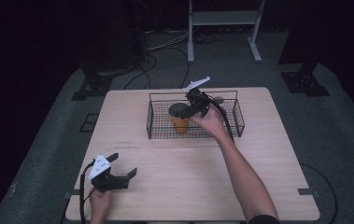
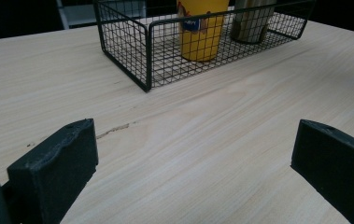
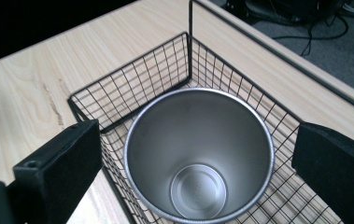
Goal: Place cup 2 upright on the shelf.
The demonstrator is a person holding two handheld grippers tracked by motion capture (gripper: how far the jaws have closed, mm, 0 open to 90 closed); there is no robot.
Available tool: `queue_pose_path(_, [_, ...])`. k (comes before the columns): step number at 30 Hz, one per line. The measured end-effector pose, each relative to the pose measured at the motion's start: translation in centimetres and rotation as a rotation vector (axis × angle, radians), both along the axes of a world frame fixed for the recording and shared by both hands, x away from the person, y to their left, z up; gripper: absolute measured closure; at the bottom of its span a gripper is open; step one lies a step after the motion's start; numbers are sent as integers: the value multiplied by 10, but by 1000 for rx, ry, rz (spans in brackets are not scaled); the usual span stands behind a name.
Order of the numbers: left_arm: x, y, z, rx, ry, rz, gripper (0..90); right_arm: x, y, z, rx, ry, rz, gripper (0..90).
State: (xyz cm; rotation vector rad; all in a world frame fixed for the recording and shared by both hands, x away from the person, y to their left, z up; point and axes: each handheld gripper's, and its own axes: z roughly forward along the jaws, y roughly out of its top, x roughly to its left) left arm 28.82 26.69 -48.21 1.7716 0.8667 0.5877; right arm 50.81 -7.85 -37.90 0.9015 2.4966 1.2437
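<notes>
Hovering my right gripper, jaws spread and holding nothing, directly above the upright steel cup inside the wire basket, I keep my left gripper, also spread, well short of that basket.

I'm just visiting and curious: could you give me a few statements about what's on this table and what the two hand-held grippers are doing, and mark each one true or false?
1. The steel cup stands upright inside the wire basket. True.
2. The right gripper is clamped on the steel cup. False: its jaws stand open on either side, not touching it.
3. A yellow cup is in the basket too. True.
4. The left gripper holds the yellow cup. False: its jaws are open, over bare table, away from the basket.
5. The steel cup is full of liquid. False: its bottom shows, empty.
</notes>
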Motion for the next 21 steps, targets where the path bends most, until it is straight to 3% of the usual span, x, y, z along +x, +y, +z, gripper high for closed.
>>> queue_pose_path(8, [-1, 0, 0, 5, 6, -1, 0, -14, -20, 7, 5, -9, 11, 11])
queue_pose_path(16, [-1, -1, 0, 3, 1, -2, 0, -27, -45, 6, 12, -6, 2, 11])
queue_pose_path(21, [-1, -1, 0, 8, 1, -1, 0, -37, -55, 3, -9, -11, 4, 11])
